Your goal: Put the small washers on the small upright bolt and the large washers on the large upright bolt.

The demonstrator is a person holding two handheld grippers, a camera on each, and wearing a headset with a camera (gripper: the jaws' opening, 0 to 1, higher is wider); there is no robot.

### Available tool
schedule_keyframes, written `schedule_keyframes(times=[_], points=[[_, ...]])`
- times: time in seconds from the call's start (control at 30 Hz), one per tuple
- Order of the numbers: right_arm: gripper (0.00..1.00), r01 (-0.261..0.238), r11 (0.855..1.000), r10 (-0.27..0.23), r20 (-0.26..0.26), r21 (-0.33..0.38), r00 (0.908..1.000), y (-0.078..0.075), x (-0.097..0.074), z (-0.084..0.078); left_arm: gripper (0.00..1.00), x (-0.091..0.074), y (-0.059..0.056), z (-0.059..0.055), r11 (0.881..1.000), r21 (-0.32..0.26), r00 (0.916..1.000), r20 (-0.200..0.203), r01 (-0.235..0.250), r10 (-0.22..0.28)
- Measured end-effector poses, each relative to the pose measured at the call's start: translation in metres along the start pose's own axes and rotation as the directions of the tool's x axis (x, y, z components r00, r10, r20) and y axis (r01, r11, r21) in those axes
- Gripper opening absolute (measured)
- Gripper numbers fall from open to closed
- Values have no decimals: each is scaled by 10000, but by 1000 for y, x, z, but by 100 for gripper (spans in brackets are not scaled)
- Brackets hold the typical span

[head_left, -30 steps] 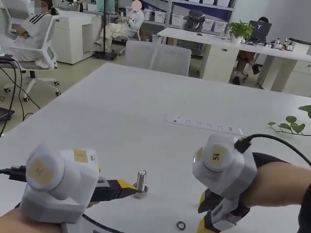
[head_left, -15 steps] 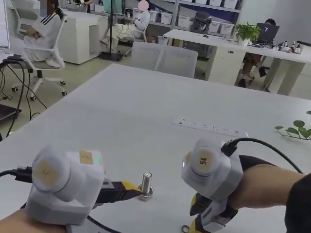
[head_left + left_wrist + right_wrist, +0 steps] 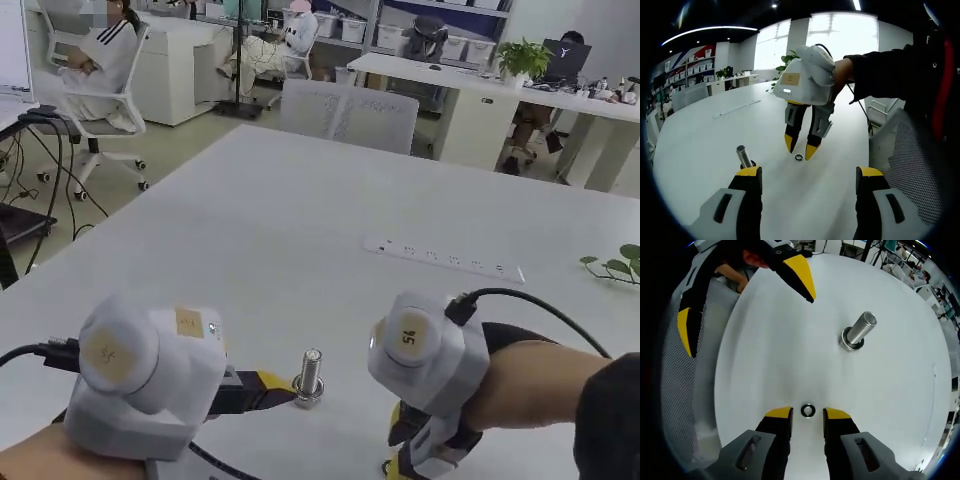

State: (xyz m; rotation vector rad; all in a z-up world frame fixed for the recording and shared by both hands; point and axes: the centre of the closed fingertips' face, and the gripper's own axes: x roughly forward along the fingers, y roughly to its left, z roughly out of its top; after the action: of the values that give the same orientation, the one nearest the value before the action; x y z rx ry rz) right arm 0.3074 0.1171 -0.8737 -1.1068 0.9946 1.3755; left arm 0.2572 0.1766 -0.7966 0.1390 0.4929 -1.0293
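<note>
One silver upright bolt (image 3: pixel 310 374) stands on the white table (image 3: pixel 300 230), and I cannot tell if the ring at its foot is a washer. My left gripper (image 3: pixel 255 392) is open wide, with one yellow fingertip (image 3: pixel 749 172) just beside the bolt (image 3: pixel 744 156). A small dark washer (image 3: pixel 808 410) lies flat on the table between the tips of my right gripper (image 3: pixel 807 414). That gripper is open, and its jaws straddle the washer without touching it. The left gripper view shows the right gripper (image 3: pixel 800 148) pointing down over the washer (image 3: pixel 799 157).
A white power strip (image 3: pixel 445 260) lies across the table's middle, with plant leaves (image 3: pixel 610 262) at the right edge. A grey chair (image 3: pixel 350 115) stands behind the far edge. People sit at desks in the background.
My right gripper has come down and to the left until its tips straddle the washer. The left gripper stays beside the bolt. The head camera has tilted a little.
</note>
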Motion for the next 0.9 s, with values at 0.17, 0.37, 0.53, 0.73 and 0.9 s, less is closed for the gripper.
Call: schedule_keyframes(times=[0.17, 0.37, 0.53, 0.73, 0.9], points=[[26, -63, 10000, 63, -53, -46, 10000, 1, 3, -1, 76, 0, 1, -1, 10000, -13, 10000, -33, -52, 52], [26, -99, 9999, 98, -116, -84, 9999, 1, 5, -2, 76, 1, 0, -4, 10000, 29, 9998, -175, -12, 13], [25, -82, 9998, 80, -142, -168, 9999, 0, 5, -1, 75, 0, 0, -4, 10000, 19, 9998, -181, 1, -1], [24, -99, 9994, 95, -135, -338, 9999, 2, 5, -1, 74, 0, 0, -4, 10000, 12, 9999, -163, 42, -42], [22, -127, 9990, 122, -127, -426, 9998, 3, 4, -1, 74, 0, -1, -4, 10000, 25, 9999, -153, 61, -61]])
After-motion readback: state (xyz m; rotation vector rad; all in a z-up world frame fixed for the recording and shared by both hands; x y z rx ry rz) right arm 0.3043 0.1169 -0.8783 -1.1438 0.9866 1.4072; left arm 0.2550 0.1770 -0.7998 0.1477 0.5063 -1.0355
